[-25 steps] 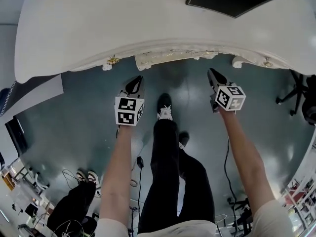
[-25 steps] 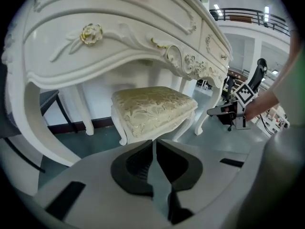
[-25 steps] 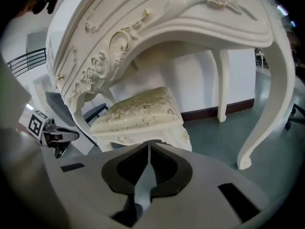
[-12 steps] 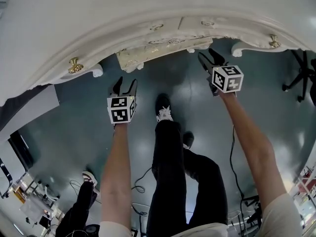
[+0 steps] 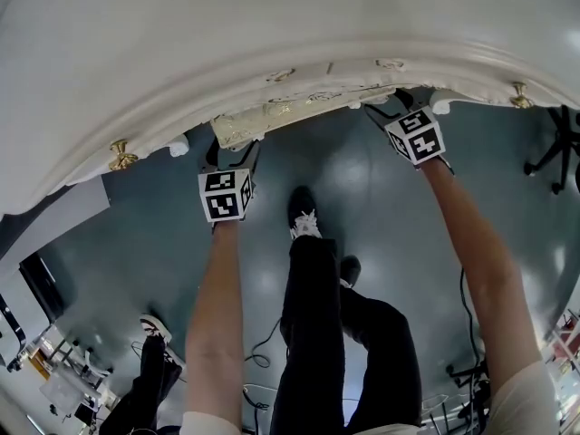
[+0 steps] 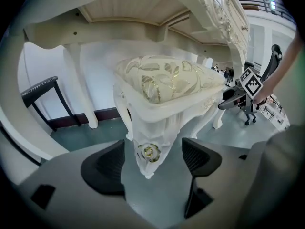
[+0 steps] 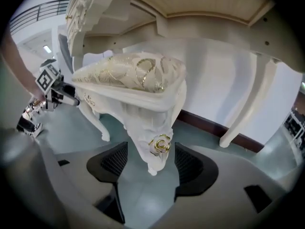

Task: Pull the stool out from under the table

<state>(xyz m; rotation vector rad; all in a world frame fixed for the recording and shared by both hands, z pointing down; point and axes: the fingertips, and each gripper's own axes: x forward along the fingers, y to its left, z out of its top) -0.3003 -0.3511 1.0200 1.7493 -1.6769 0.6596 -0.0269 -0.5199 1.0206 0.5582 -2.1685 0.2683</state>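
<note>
Stool [image 6: 167, 82] sits under the tabletop [image 5: 272, 34], front edge exposed. Left hand-held gripper [image 6: 152, 159] and right hand-held gripper [image 7: 148, 162] have just been opening their jaws. Each now stands wide around a front corner leg, gripping nothing. The floor [image 5: 362, 188] toward the person is open.

The stool [image 6: 167, 85] is a cream, carved little piece with a puffy seat cushion in pale fabric covered in gold leafy swirls. It's got curvy legs, and there's a gold rosette [image 6: 149, 151] on the knee of a front leg. It's standing upright, tucked in under the white table [image 6: 128, 8], and from above only its carved front rail pokes out past the tabletop's edge.
</note>
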